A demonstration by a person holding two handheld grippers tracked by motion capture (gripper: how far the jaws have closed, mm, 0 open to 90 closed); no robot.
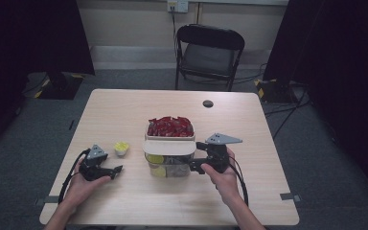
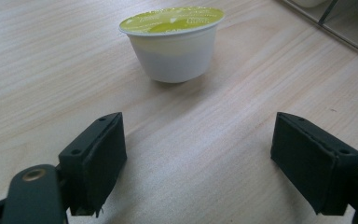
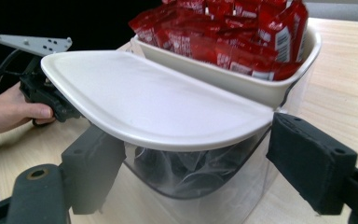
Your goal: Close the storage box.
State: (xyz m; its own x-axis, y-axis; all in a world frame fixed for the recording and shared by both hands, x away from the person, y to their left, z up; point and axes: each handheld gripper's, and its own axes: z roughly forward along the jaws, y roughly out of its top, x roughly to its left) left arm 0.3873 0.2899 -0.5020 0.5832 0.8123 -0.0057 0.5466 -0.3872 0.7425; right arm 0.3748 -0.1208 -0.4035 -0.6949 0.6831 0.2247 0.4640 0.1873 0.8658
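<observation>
A small white cup with a yellow-green foil lid (image 2: 172, 44) (image 1: 120, 147) stands upright on the wooden table. My left gripper (image 2: 196, 156) (image 1: 116, 171) rests open just short of it, and the cup is not between the jaws. At the table's middle stands a clear bin (image 1: 170, 167) (image 3: 200, 175) that holds more yellow-lidded cups. A white lid (image 3: 154, 102) (image 1: 168, 147) lies over its front, and a cream tray of red packets (image 3: 228, 32) (image 1: 170, 126) sits on its back. My right gripper (image 3: 191, 163) (image 1: 196, 156) is open at the bin's right side, its jaws either side of the clear wall below the lid.
A black folding chair (image 1: 210, 48) stands beyond the far edge of the table. A small black disc (image 1: 208, 103) lies on the far part of the tabletop (image 1: 139, 108). Dark curtains hang at both sides. The left hand and its gripper (image 3: 46, 93) appear behind the bin.
</observation>
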